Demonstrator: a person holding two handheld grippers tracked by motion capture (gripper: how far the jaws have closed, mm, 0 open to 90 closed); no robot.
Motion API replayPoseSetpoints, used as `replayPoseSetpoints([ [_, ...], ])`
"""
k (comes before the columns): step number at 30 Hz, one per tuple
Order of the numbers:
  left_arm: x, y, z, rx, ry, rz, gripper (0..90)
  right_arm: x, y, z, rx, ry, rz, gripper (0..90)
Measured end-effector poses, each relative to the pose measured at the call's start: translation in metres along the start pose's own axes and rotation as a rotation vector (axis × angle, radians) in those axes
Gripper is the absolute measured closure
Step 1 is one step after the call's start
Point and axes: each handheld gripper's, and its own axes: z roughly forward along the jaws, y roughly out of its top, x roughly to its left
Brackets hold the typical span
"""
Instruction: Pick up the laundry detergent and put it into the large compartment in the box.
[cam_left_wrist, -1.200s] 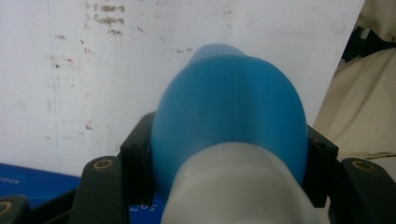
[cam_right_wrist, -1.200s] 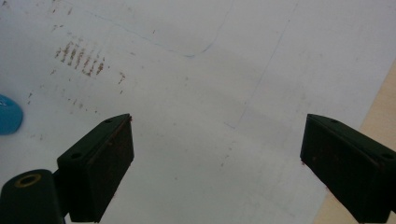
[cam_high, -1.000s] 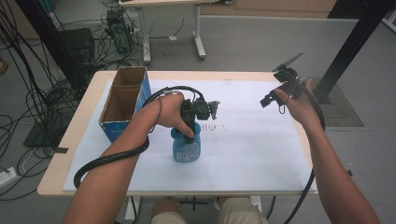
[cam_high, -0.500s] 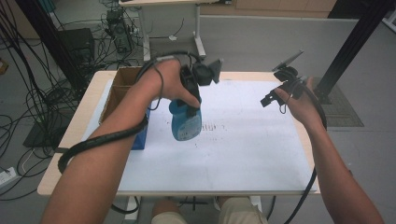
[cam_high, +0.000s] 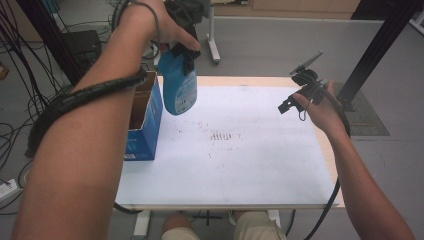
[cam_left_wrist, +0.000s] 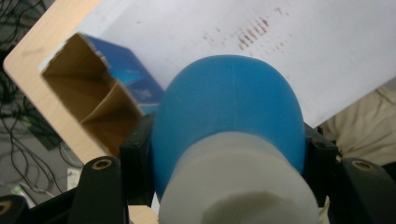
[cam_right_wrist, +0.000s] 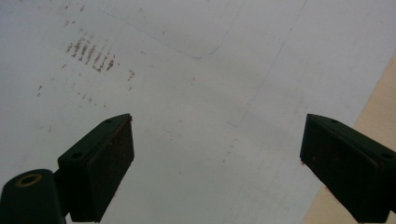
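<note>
Left gripper (cam_high: 186, 47) jaws clamp the blue plastic spray bottle (cam_high: 176, 87) by its neck, hanging above the open blue cardboard box (cam_high: 145, 127), probably for stowing; right gripper (cam_high: 295, 100) jaws spread, idle over the desk (cam_high: 260, 165).

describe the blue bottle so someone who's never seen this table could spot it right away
Start at the white-topped table and find the open blue cardboard box at its left edge. Just above that box's right side, lifted off the table, hangs the blue bottle, clamped in the left tongs. It is rounded smooth plastic with a white top, unlike the square-cornered box.
</note>
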Motion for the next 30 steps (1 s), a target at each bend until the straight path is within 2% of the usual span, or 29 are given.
replayPoseSetpoints([
  [2, 0.009, -0.003, -0.006, -0.005, 0.000, -0.072, 37.9, 0.000, 0.000, -0.001, -0.001, 0.001, 0.001, 10.0],
  [5, 0.026, -0.007, -0.015, 0.004, -0.002, -0.139, 37.9, 0.002, -0.001, -0.004, -0.006, -0.001, -0.006, 10.0],
  [13, 0.056, -0.018, -0.033, 0.024, 0.069, -0.338, 37.9, 0.003, 0.000, -0.004, -0.007, -0.002, -0.015, 10.0],
  [17, 0.074, -0.029, -0.037, 0.009, 0.058, -0.439, 37.9, 0.004, 0.002, -0.001, -0.003, 0.002, -0.018, 10.0],
  [23, 0.098, -0.044, -0.032, -0.003, 0.050, -0.562, 37.9, 0.006, 0.002, -0.001, -0.005, -0.008, -0.024, 10.0],
  [30, 0.112, -0.056, -0.024, -0.006, 0.067, -0.645, 37.9, 0.007, 0.004, 0.001, 0.002, -0.008, -0.023, 10.0],
])
